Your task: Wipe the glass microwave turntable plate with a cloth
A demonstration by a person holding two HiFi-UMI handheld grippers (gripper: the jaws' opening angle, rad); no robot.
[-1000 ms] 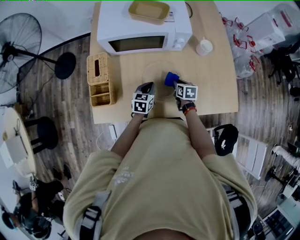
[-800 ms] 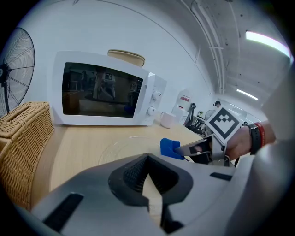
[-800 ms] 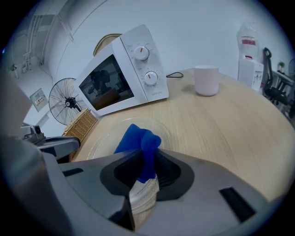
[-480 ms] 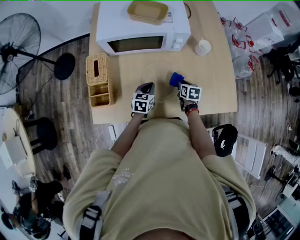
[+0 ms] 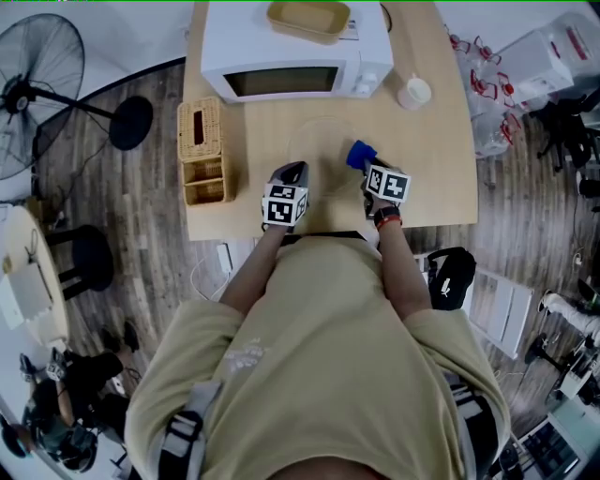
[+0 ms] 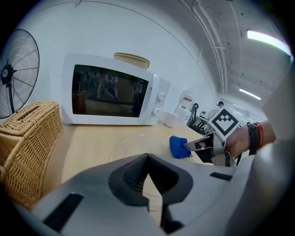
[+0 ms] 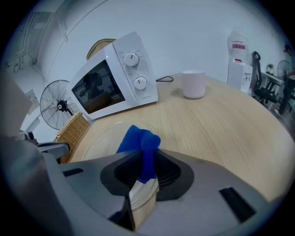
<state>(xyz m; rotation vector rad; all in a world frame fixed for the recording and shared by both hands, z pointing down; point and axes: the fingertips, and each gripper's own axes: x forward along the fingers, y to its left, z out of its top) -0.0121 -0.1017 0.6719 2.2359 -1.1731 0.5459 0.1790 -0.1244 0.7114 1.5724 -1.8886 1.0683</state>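
Note:
The clear glass turntable plate [image 5: 319,141] lies flat on the wooden table [image 5: 431,169] in front of the microwave; it also shows in the left gripper view [image 6: 133,144] and the right gripper view [image 7: 99,138]. My left gripper [image 5: 292,176] [image 6: 147,159] is shut at the plate's near left rim and appears to pinch it. My right gripper [image 5: 371,171] [image 7: 146,161] is shut on a bunched blue cloth [image 5: 361,154] [image 7: 137,137] [image 6: 179,146]. The cloth rests at the plate's right edge.
A white microwave [image 5: 298,58] with its door closed stands at the back, a tan dish [image 5: 307,19] on top. A wicker tissue box [image 5: 204,150] sits at the left, a white cup [image 5: 413,92] at the back right. A floor fan [image 5: 37,94] stands beyond the table's left side.
My right gripper has slid the blue cloth a little rightward, from over the plate to its right edge. The left gripper has stayed put.

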